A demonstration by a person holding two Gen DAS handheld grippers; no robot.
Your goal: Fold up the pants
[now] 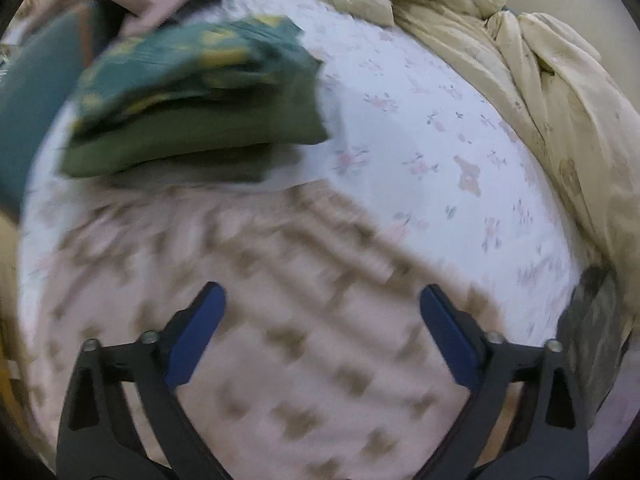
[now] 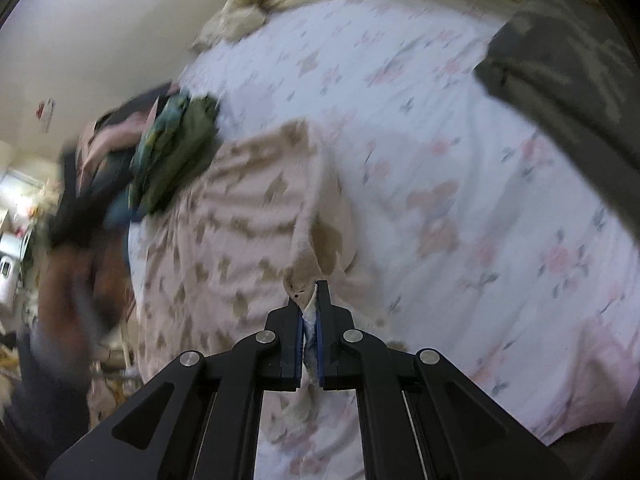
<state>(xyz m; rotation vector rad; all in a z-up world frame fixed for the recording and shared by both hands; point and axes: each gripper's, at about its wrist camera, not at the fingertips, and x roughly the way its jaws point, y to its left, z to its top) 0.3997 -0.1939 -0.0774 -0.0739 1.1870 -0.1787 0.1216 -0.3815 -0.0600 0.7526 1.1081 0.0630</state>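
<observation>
The pants (image 1: 260, 320) are pale pink fleece with brown patches, spread on the bed. They also show in the right wrist view (image 2: 240, 240). My left gripper (image 1: 322, 300) is open just above them, its blue pads (image 1: 192, 340) wide apart and empty. My right gripper (image 2: 310, 300) is shut on an edge of the pants and lifts a ridge of fabric. Both views are blurred by motion.
A white floral bedsheet (image 1: 420, 128) covers the bed. A stack of folded green clothes (image 1: 192, 92) lies beyond the pants, also in the right wrist view (image 2: 172, 160). A crumpled cream duvet (image 1: 520, 60) lies at the back right. A dark grey garment (image 2: 560, 92) lies at the right.
</observation>
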